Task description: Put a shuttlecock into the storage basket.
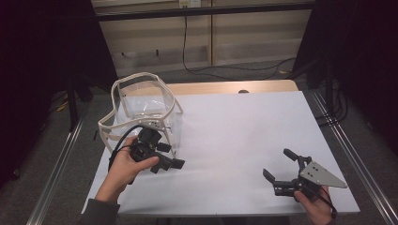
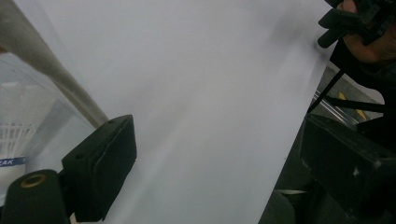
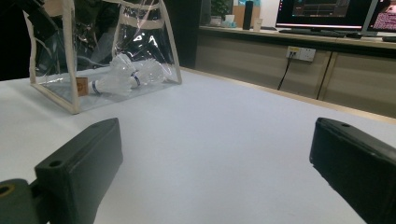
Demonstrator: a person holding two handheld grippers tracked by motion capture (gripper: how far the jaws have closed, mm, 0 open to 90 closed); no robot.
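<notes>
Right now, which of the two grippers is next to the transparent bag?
The left gripper, at the clear bag on the table's left side. The right gripper rests far off, near the table's right front corner.

A white table [image 1: 244, 140] with a wooden far edge stood on a grey floor [image 1: 356, 154]. Behind it, a black cable [image 1: 185, 51] hung down a beige wall panel, and monitors [image 3: 322, 14] sat on a long counter [image 3: 289, 39].
</notes>
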